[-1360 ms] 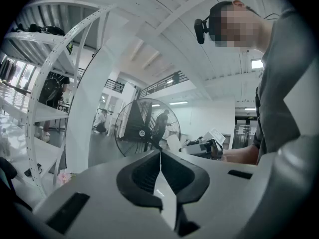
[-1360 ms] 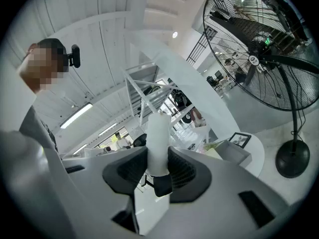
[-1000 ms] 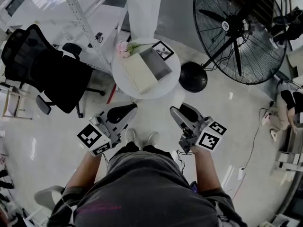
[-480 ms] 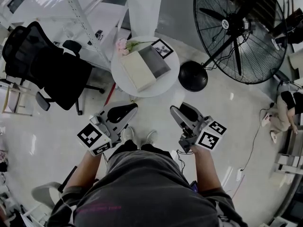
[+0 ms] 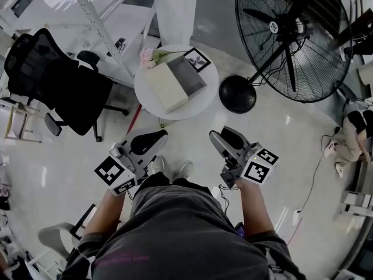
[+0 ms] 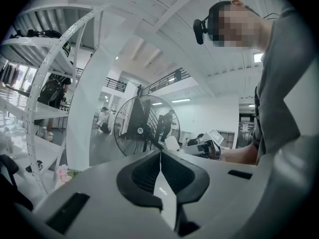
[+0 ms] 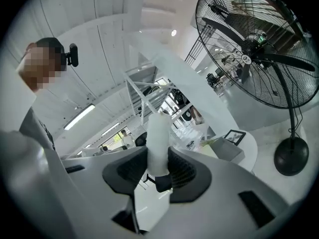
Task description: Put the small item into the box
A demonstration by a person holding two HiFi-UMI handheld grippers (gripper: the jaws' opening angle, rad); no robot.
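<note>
In the right gripper view a small white cylinder (image 7: 158, 141) stands upright between the jaws of my right gripper (image 7: 159, 159), which is shut on it. In the head view my right gripper (image 5: 218, 137) points toward the round white table (image 5: 201, 105), and the cylinder does not show there. The box (image 5: 175, 83) lies open on that table, cream lid to the left and grey tray to the right; it also shows as the box (image 7: 225, 148) in the right gripper view. My left gripper (image 5: 158, 135) is held beside the right one; its jaws (image 6: 160, 154) meet with nothing between them.
Pink flowers (image 5: 149, 57) and a small framed picture (image 5: 196, 58) share the table. A large floor fan (image 5: 291, 34) with a black base (image 5: 238, 94) stands to the right. A black office chair (image 5: 55, 83) is on the left. A white pillar (image 5: 175, 10) rises behind the table.
The table and box have drifted slightly up and left in the head view. My left gripper has sunk a little. The right gripper keeps its hold on the cylinder.
</note>
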